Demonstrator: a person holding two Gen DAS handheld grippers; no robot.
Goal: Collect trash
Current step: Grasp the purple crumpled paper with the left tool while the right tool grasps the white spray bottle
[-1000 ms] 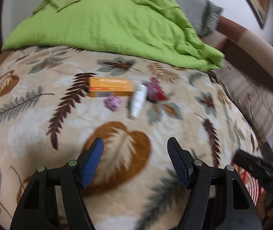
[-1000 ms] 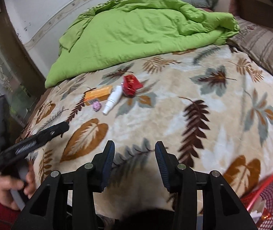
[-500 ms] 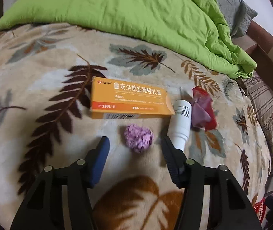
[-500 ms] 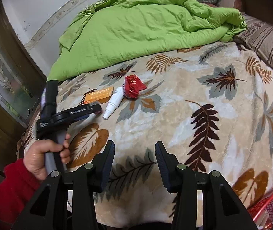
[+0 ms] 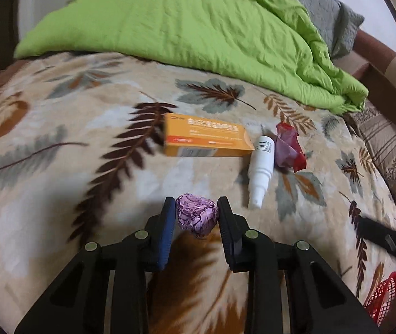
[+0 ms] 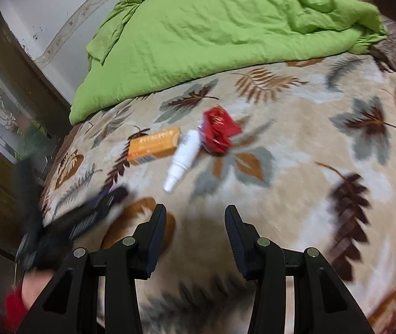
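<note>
A: What has the left gripper [image 5: 196,217] got?

B: A crumpled purple foil ball [image 5: 197,218], pinched between its blue pads, both pressed against the ball's sides. The ball looks raised off the leaf-print blanket [image 5: 58,167], though the blur makes that hard to judge.

A: And beyond the ball?

B: Just past it and to the right lies a white spray bottle [image 5: 262,167], nozzle pointing back toward the gripper. Further out from the ball, an orange carton [image 5: 206,139] lies flat, its right end close to the bottle's base. Right of the bottle, touching or nearly so, is a scrunched red wrapper [image 5: 289,147] with a purplish side.

A: Anything blocking the way?

B: Nothing lies between the ball and those three. Far behind them a heaped green quilt [image 5: 198,22] covers the back of the bed, with a grey pillow [image 5: 326,8] behind it. Well to the ball's right, low at the edge of the left view, a red mesh basket [image 5: 381,300] peeks in.

A: The right gripper [image 6: 195,222]?

B: Its jaws stand wide apart with nothing between them, above the blanket, well short of the bottle. In its view the left gripper is a dark blur at the left, a hand [image 6: 35,286] in a red sleeve beneath.
</note>
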